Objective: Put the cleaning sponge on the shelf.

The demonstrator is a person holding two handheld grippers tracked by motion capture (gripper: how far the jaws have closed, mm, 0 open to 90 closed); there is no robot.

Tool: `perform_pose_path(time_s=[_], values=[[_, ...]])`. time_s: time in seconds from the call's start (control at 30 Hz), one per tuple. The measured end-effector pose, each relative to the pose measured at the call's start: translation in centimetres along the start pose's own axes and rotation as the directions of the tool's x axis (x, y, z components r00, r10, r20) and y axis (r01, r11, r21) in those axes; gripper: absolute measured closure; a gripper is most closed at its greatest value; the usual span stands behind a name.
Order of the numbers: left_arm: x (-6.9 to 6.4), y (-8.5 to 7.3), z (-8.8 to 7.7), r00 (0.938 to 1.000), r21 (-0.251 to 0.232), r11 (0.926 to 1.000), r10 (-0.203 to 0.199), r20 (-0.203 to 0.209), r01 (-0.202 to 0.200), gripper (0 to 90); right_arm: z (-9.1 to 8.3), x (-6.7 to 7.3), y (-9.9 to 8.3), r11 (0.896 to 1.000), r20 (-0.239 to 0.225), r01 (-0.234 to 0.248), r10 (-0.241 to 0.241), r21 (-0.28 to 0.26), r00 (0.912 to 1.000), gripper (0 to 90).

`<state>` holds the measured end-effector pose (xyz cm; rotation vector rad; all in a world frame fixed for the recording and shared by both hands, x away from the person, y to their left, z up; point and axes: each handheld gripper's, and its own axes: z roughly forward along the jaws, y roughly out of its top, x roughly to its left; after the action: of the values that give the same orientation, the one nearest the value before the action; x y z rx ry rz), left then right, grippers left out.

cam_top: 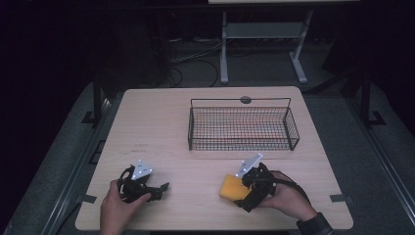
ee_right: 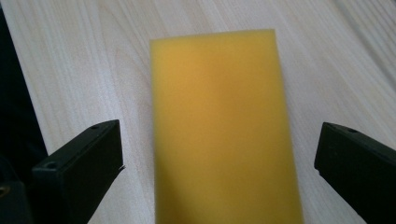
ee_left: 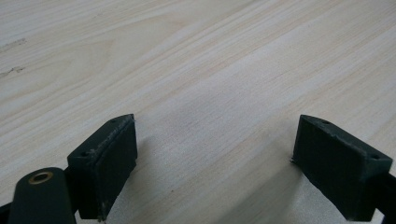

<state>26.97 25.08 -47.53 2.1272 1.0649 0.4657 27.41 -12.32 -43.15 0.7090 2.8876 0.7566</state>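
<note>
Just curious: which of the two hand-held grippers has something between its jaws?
The right gripper: its open jaws straddle the yellow foam sponge; the left gripper frames bare table.

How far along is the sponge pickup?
Done: the right claw is open and lined up around the yellow sponge, one jaw on each side with gaps. In hand: nothing gripped yet; the sponge lies flat on the table. Left: close, lift, probably move it to the wire basket. The left claw sits open over bare wood.

Matt yellow foam sponge, pale wood-grain table, black wire basket
</note>
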Motion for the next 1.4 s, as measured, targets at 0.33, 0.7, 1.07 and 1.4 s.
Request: perform_pose_path(time_s=[0.33,0.7,1.07,1.4], values=[[0.0,0.0,0.0,1.0000,0.000,1.0000,0.000,0.000,0.000,12.8,1.0,0.1,0.1,1.000,-0.008,0.015,-0.015,0.016,0.9999,5.0],[0.0,0.0,0.0,1.0000,0.000,1.0000,0.000,0.000,0.000,12.8,1.9,0.0,0.2,0.999,-0.011,0.038,-0.038,0.034,0.9992,9.2],[0.0,0.0,0.0,1.0000,0.000,1.0000,0.000,0.000,0.000,12.8,2.1,-0.1,0.2,0.998,-0.002,0.049,-0.049,0.040,0.9988,17.1],[0.0,0.0,0.0,1.0000,0.000,1.0000,0.000,0.000,0.000,12.8,1.9,-0.1,0.2,0.998,0.003,0.056,-0.056,0.033,0.9984,22.6]])
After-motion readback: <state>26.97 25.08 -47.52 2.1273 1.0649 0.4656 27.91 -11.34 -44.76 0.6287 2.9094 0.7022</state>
